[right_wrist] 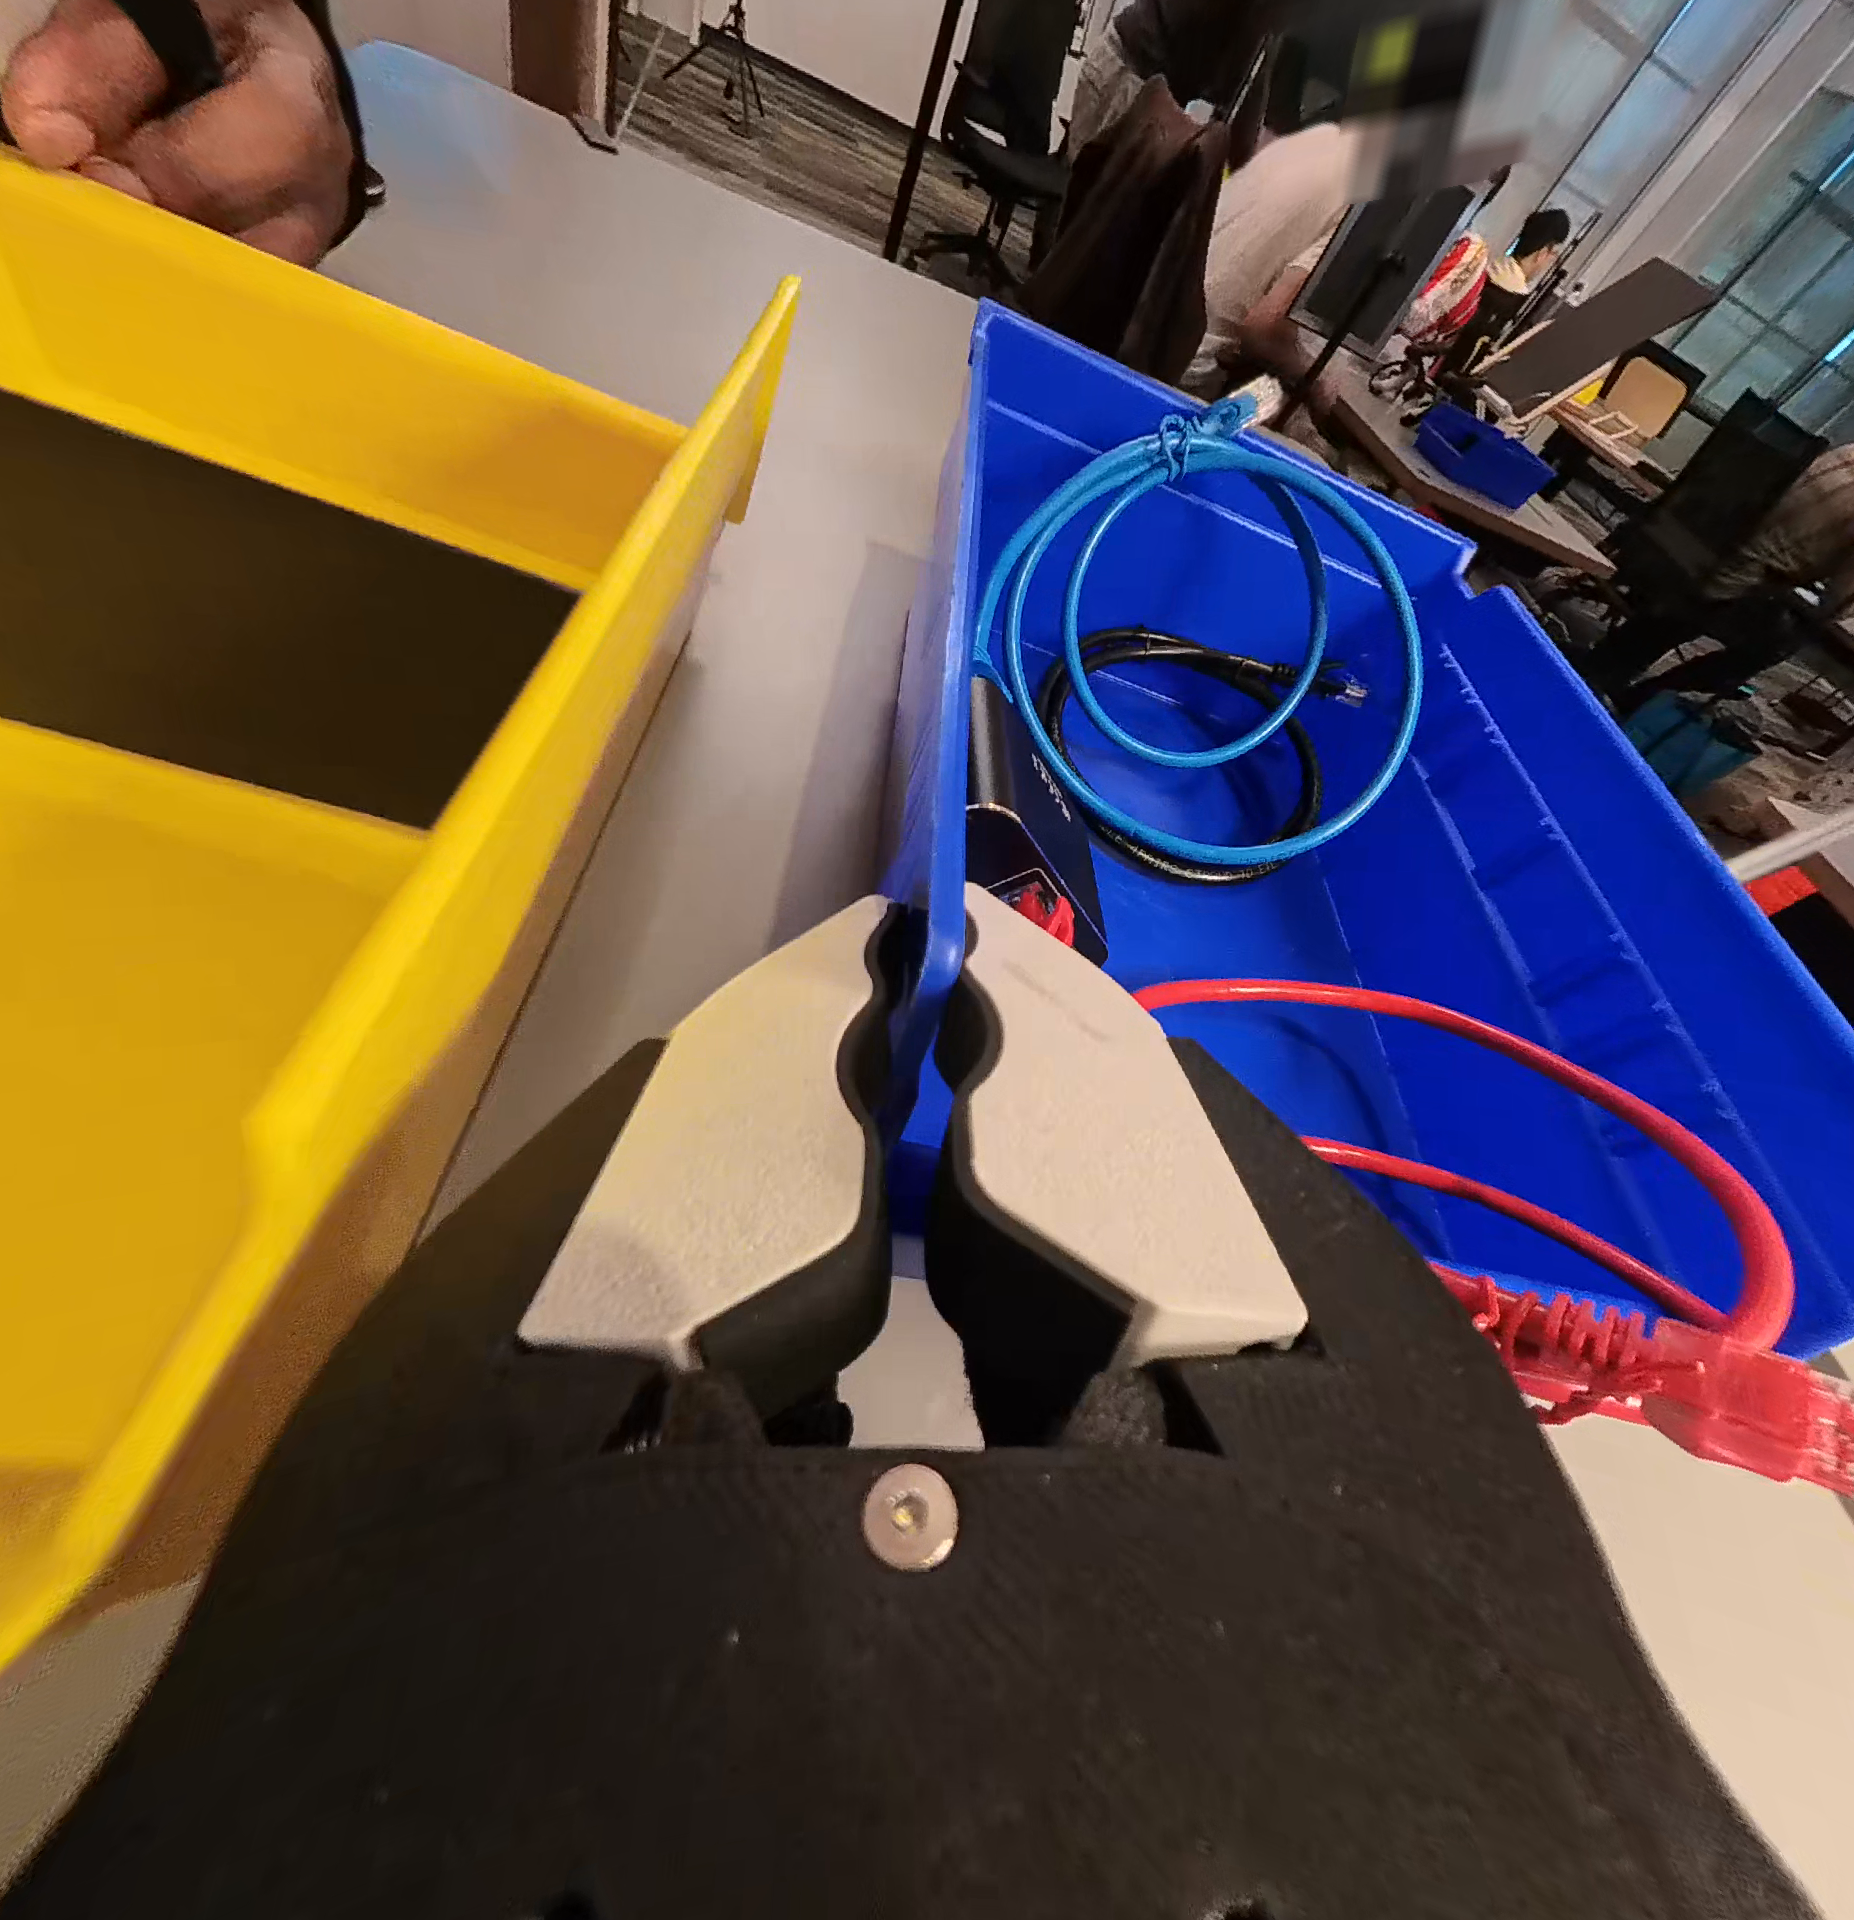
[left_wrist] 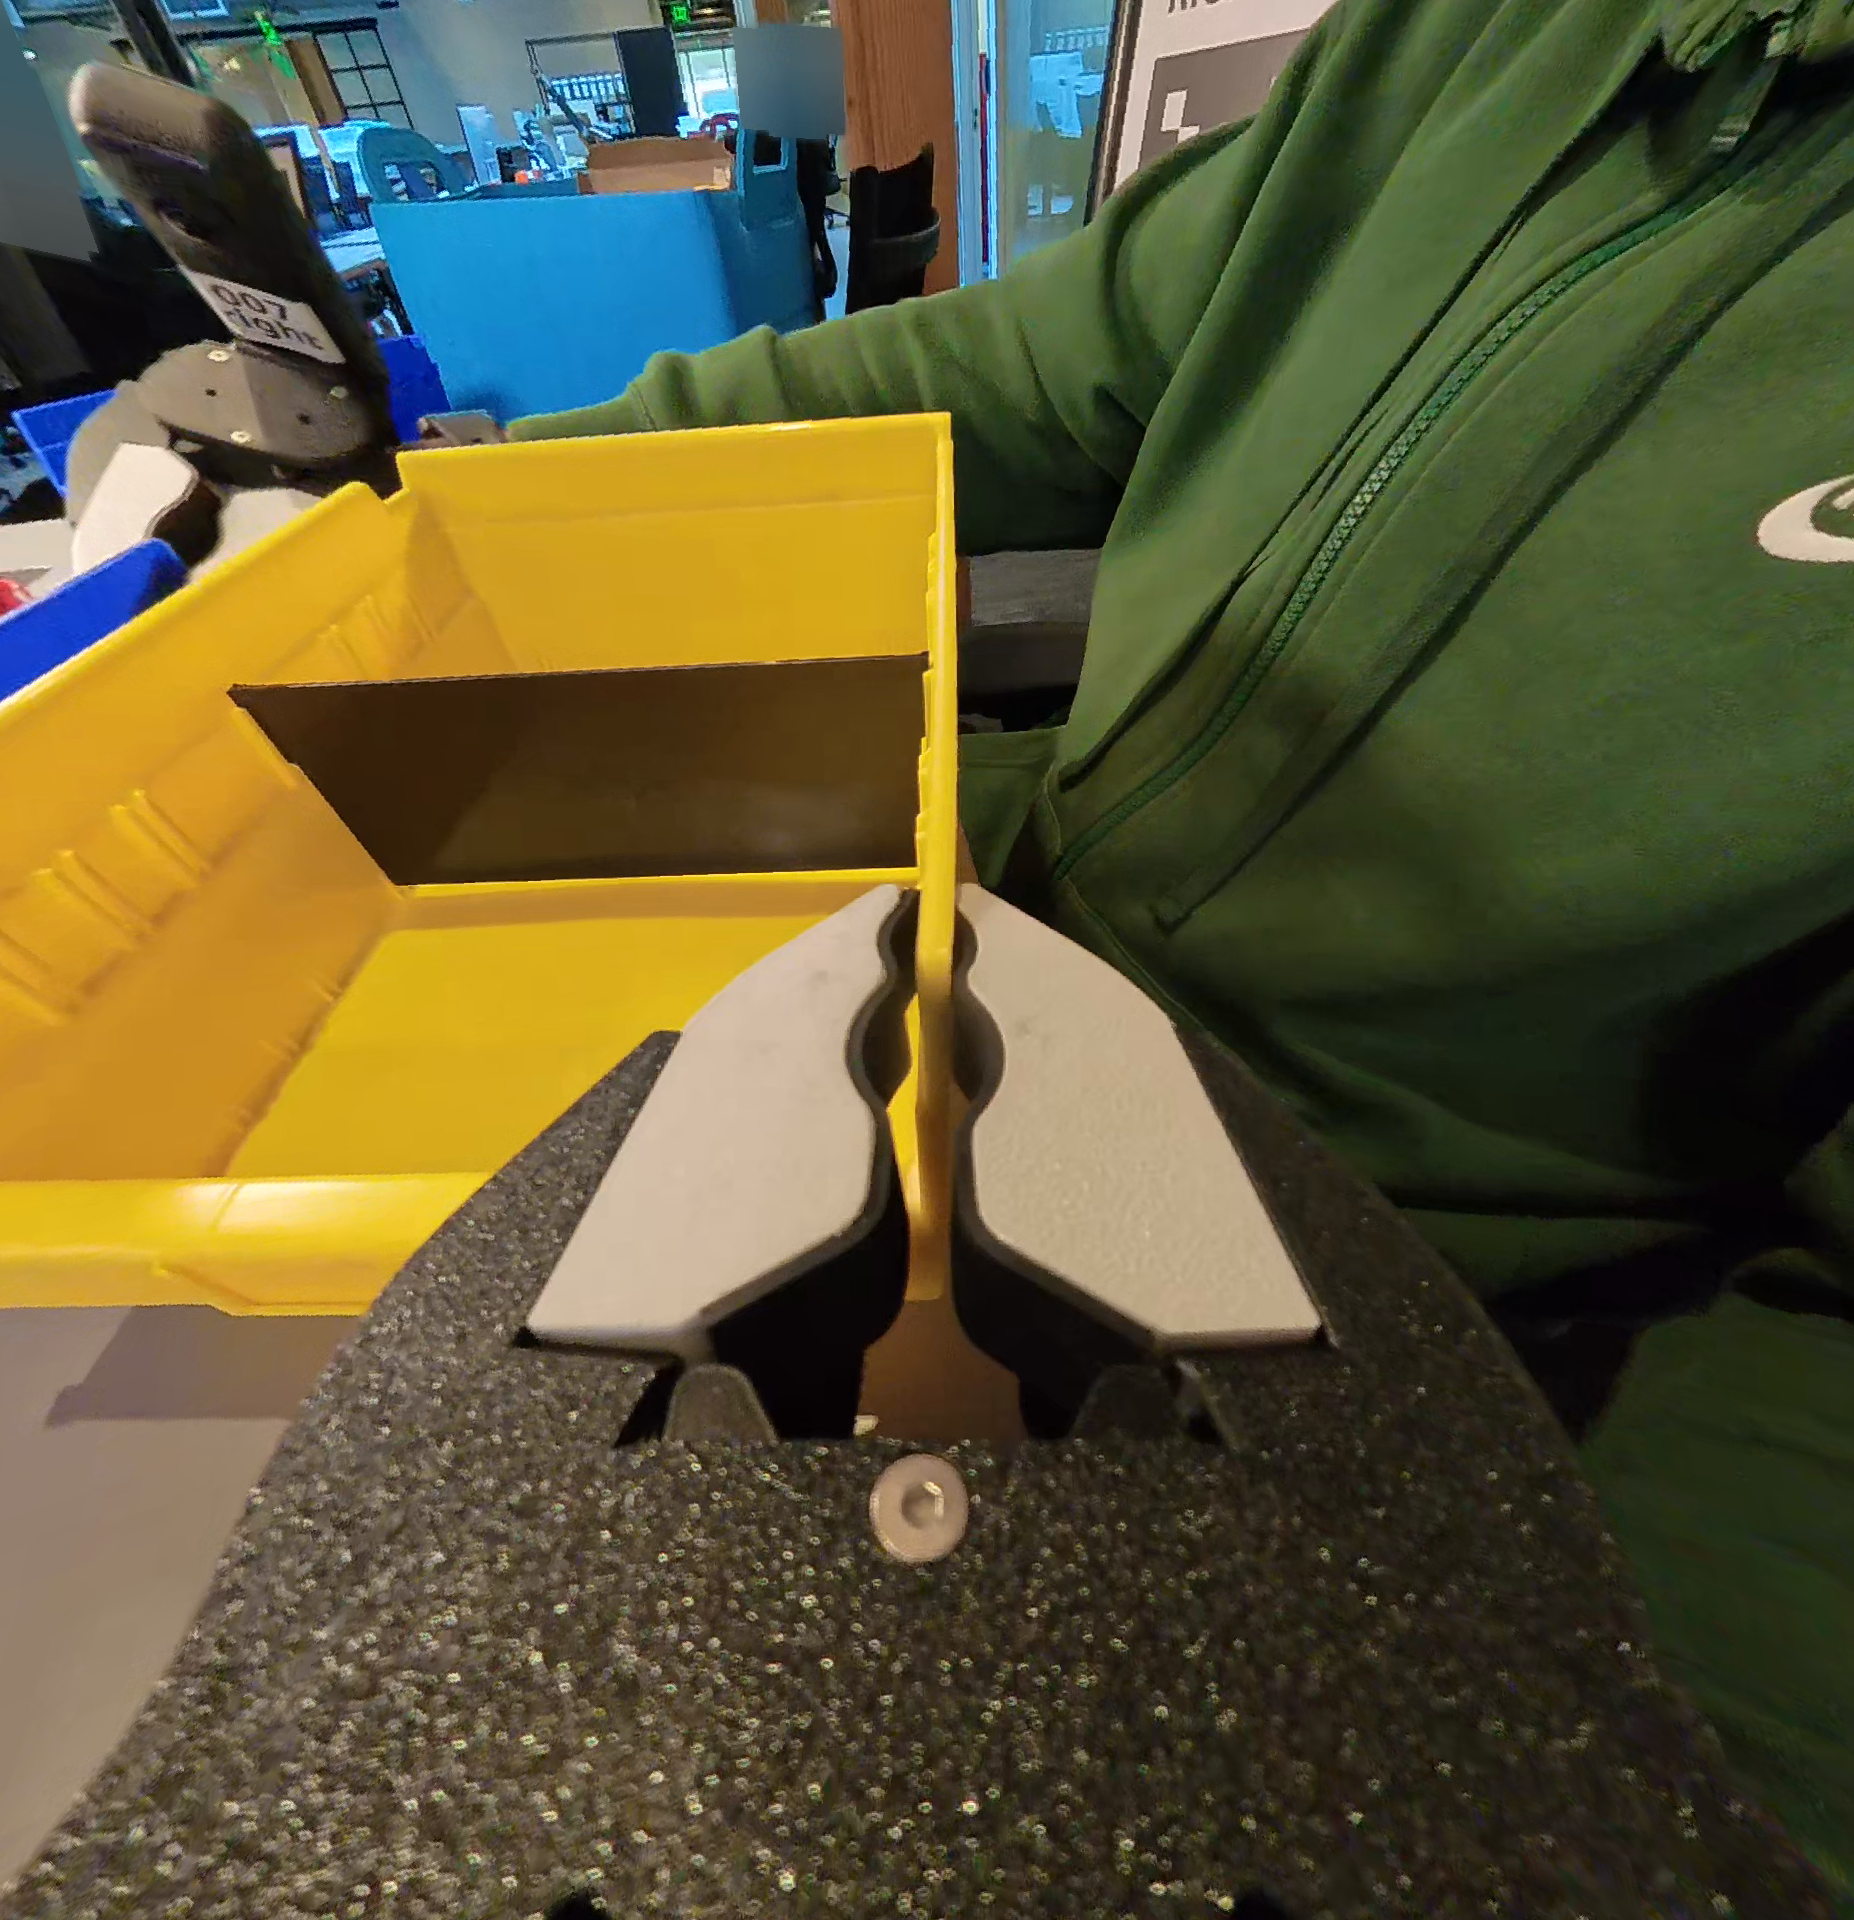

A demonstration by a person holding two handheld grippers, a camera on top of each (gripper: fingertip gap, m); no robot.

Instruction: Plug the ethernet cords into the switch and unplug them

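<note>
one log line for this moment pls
left gripper shut on yellow bin wall | right gripper shut on blue bin wall | cords in blue bin, unplugged

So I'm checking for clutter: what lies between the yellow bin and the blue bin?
In the right wrist view, only a bare strip of grey table separates the yellow bin from the blue bin.
</note>
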